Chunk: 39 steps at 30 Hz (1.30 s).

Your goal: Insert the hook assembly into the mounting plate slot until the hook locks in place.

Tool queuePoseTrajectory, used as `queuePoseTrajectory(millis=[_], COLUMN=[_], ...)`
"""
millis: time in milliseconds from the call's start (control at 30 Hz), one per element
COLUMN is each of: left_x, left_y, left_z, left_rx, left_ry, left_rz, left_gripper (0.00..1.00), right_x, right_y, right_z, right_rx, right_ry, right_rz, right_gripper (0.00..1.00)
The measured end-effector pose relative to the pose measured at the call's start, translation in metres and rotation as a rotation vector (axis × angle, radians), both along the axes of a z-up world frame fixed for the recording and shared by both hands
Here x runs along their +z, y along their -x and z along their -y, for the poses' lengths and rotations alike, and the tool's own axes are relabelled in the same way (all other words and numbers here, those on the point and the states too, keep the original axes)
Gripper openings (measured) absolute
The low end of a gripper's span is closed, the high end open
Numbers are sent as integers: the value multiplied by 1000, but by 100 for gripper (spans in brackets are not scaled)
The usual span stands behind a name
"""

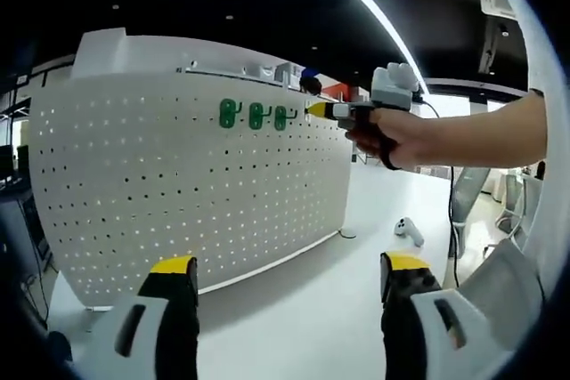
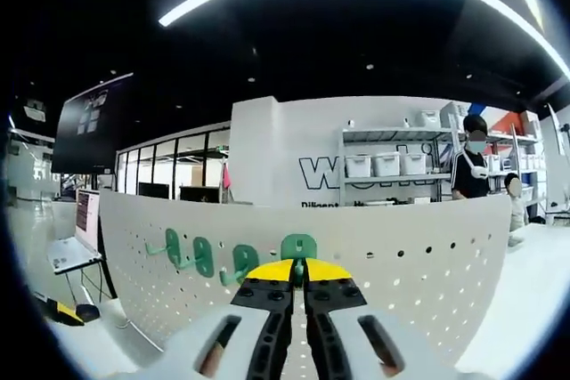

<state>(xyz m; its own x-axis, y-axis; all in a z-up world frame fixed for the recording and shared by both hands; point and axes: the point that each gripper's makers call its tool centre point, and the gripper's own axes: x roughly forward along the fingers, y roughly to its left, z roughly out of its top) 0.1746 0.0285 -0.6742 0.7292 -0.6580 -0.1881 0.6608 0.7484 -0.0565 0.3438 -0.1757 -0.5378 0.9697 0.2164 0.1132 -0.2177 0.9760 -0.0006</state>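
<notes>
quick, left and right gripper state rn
left gripper: open, holding nothing.
right gripper: shut on a green hook at the white pegboard.

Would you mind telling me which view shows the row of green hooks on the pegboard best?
The left gripper view: three green hooks sit side by side on the pegboard, unobstructed, with the right gripper at the row's end. The right gripper view sees the hooks at an angle, its own jaws covering the nearest.

Big board with holes (image 1: 178, 184) standing on the table (image 1: 294, 309), three hooks (image 1: 255, 116) in a row near its top, right gripper (image 1: 313, 110) just beside them, shelves (image 2: 392, 166) far behind.
</notes>
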Motion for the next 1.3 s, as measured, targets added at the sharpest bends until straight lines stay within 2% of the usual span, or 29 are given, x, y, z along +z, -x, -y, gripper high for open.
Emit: queuePoseTrajectory(millis=[100, 167, 433, 867, 1167, 1300], left_x=[-1, -1, -4, -4, -7, -7], left_y=[-1, -1, -1, -3, -1, -1], left_z=[-2, -3, -5, -7, -10, -11], left_rx=[2, 6, 8, 7, 9, 12], left_ry=[-3, -3, -9, -22, -28, -25], left_rz=[-1, -2, -10, -10, -20, -20], left_gripper=[86, 86, 86, 84, 84, 84], right_x=[-3, -5, -11, -14, -15, -15], right_y=[-4, -6, -11, -15, -17, -19], right_z=[-2, 0, 1, 0, -1, 0], right_rx=[4, 4, 6, 0, -47, -81], right_ry=[13, -8, -11, -11, -20, -57], right_rz=[-5, -12, -28, -28, -14, -27], right_gripper=[1, 1, 1, 1, 1, 1])
